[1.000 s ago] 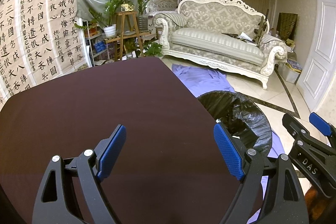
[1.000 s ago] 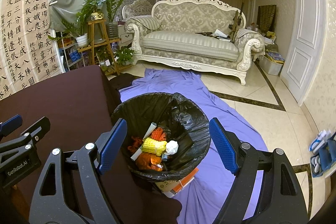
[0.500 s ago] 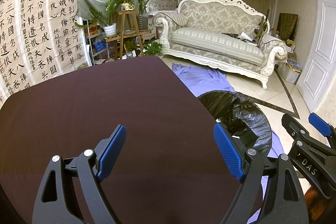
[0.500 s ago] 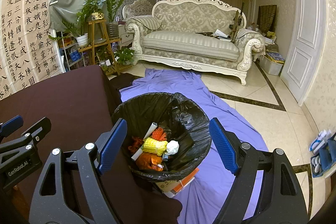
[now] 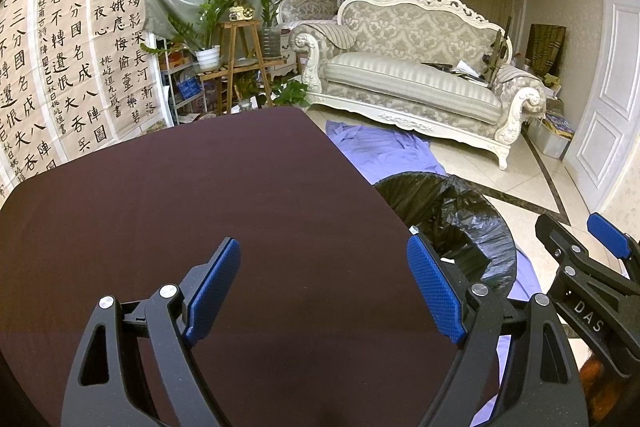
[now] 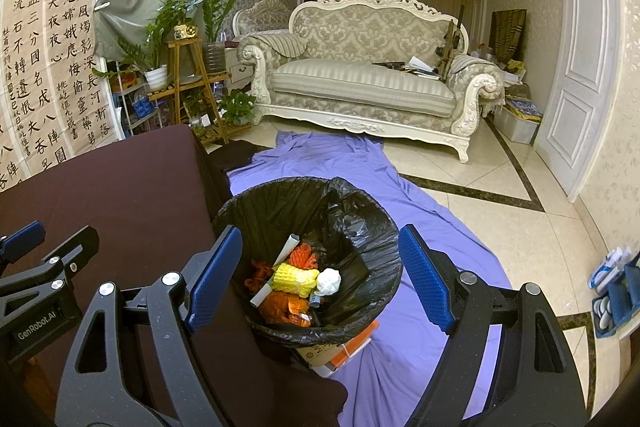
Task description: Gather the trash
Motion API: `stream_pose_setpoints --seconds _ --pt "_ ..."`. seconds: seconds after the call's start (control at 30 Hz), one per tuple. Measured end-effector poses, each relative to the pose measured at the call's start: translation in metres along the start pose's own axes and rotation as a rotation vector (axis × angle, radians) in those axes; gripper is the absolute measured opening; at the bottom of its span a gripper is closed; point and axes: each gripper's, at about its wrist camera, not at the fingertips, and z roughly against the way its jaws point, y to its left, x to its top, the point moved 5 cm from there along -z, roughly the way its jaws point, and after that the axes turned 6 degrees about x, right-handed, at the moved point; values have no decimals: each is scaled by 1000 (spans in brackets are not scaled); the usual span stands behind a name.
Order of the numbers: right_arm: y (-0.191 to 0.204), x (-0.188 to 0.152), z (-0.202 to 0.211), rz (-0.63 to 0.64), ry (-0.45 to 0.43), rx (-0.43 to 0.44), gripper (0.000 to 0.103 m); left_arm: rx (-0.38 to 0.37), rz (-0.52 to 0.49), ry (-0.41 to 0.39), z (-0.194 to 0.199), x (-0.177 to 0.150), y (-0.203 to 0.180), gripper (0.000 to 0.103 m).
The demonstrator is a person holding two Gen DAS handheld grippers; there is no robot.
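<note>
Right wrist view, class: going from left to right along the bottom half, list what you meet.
Left gripper → dark table → black-lined trash bin → purple sheet → tiled floor → blue slippers.

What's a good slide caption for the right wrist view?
Open right tongs above the black-lined trash bin holding collected scraps.

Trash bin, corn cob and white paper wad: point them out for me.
trash bin [image 6: 372, 219], right wrist view, black liner's far rim
corn cob [image 6: 294, 278], right wrist view, its yellow middle
white paper wad [image 6: 329, 281], right wrist view, its centre
</note>
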Motion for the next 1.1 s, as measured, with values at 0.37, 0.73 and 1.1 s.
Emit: stream_pose_setpoints --seconds 0.37,0.73,1.1 --pt "0 -1 0 1 2 1 79 1 1 -4 1 -2 -7 83" --pt "0 -1 0 1 2 2 79 -8 8 -1 3 -11 -17 83" --pt "1 -1 -2 2 7 4 79 -30 26 -34 8 -7 -10 83"
